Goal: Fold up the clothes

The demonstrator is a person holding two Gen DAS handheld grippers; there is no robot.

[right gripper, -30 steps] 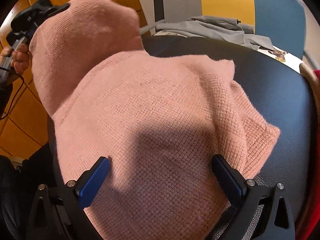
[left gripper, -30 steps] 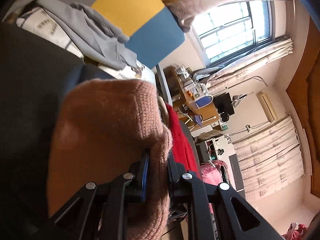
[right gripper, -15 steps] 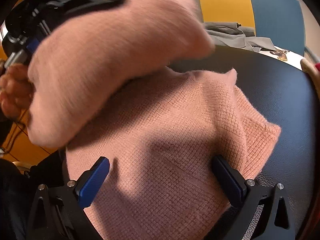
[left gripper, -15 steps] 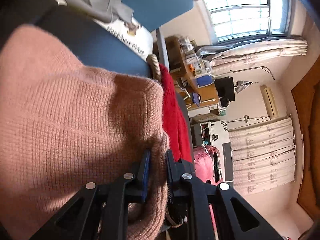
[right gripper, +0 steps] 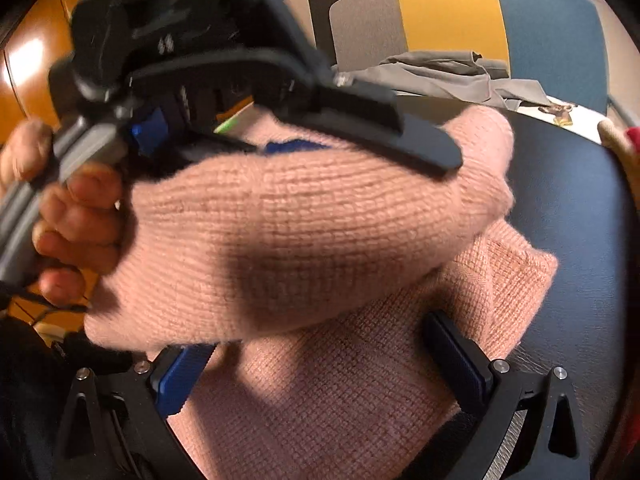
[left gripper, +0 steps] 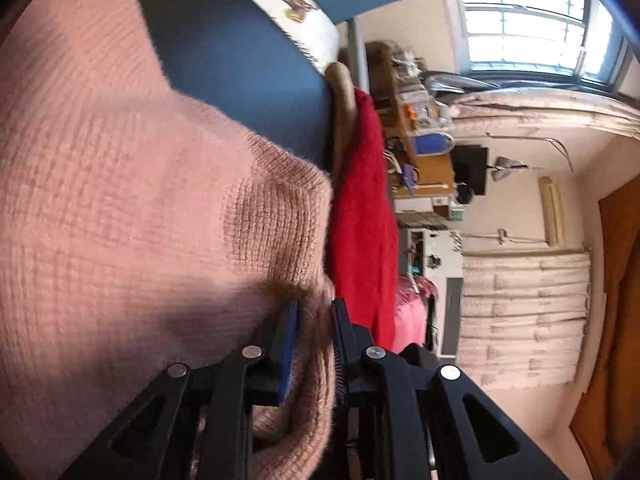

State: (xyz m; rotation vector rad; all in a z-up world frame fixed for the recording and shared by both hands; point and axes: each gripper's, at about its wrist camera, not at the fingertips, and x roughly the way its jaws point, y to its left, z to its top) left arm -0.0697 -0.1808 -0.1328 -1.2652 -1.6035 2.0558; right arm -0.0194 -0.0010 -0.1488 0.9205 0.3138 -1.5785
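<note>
The pink knitted sweater point(right gripper: 360, 380) lies spread on a dark padded surface point(right gripper: 572, 208), and part of it is lifted and carried across the rest. The left gripper point(left gripper: 314, 320) is clenched on a bunched edge of the knit: in the left wrist view a fold of pink wool sits squeezed between the two blue-lined fingers point(left gripper: 289, 332) and spills out below them. In the right wrist view that same gripper point(right gripper: 424, 148) reaches in from the upper left, blurred, with a hand point(right gripper: 76, 216) wrapped round its handle, and the raised fold of sweater hangs beneath it over the flat part.

The right gripper point(right gripper: 320, 356) stands released, its jaws wide apart, one blue pad at either side of the flat sweater (whether the pads touch the cloth cannot be told); nothing is clamped between them.

No basket, bin or box shows near the sweater. Beyond the dark surface stands a chair back point(right gripper: 460, 16) in grey, yellow and blue panels, with a grey garment point(right gripper: 448, 76) heaped in front of it. At the surface's edge a red knitted garment point(left gripper: 364, 208) hangs beside a tan curved piece point(left gripper: 343, 92). Farther off in the left wrist view are a cluttered wooden desk point(left gripper: 424, 160), a bright window point(left gripper: 528, 20) and pale curtains point(left gripper: 520, 316).
</note>
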